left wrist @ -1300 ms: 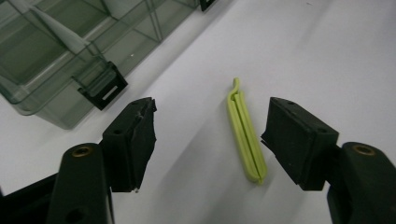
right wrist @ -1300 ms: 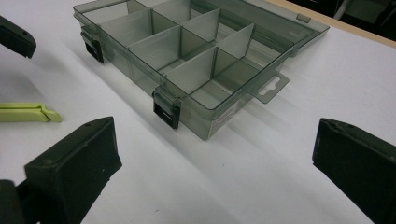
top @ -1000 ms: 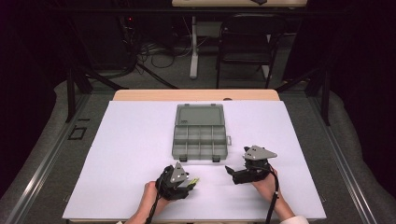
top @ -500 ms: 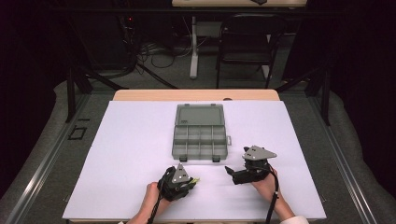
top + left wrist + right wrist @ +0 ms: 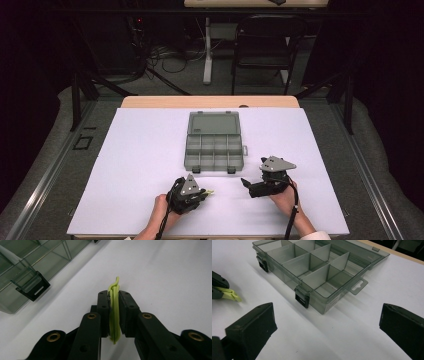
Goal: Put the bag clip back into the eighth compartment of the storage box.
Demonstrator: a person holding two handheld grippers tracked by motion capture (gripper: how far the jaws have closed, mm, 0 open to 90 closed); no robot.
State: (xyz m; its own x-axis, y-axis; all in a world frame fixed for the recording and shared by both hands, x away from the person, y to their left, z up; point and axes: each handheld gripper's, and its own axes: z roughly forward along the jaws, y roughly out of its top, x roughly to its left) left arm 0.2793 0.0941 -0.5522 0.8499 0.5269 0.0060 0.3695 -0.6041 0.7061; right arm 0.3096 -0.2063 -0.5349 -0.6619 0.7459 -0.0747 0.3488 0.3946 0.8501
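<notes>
Lime-green thin plastic clip (image 5: 114,312): held edge-on between the pads of the left tongs (image 5: 114,300), low over the white tabletop (image 5: 140,165), just in front of the organiser's near edge.

Listing, largest to smallest:

1. White tabletop, bare sheet surface, smooth; it carries everything below.
2. Smoke-grey clear plastic compartment organiser box (image 5: 214,145), lid folded back flat, dividers upright, compartments look empty; black latches on the near wall. Rigid, light, likely to slide if nudged.
3. Right tongs (image 5: 250,183), resting beside the box's near right corner, jaws spread wide with nothing between them.
4. Left tongs, jaws have just been closing and now pinch the clip across its flat faces.
5. Clip itself: small, very light, springy rather than stiff, with a curled tip (image 5: 116,280) poking past the pads. Slick surface; judged liable to twist or squirt out under a hard squeeze. Best hold is across the broad flat sides near mid-length, as now, with the hooked end left free for placing into a compartment.
</notes>
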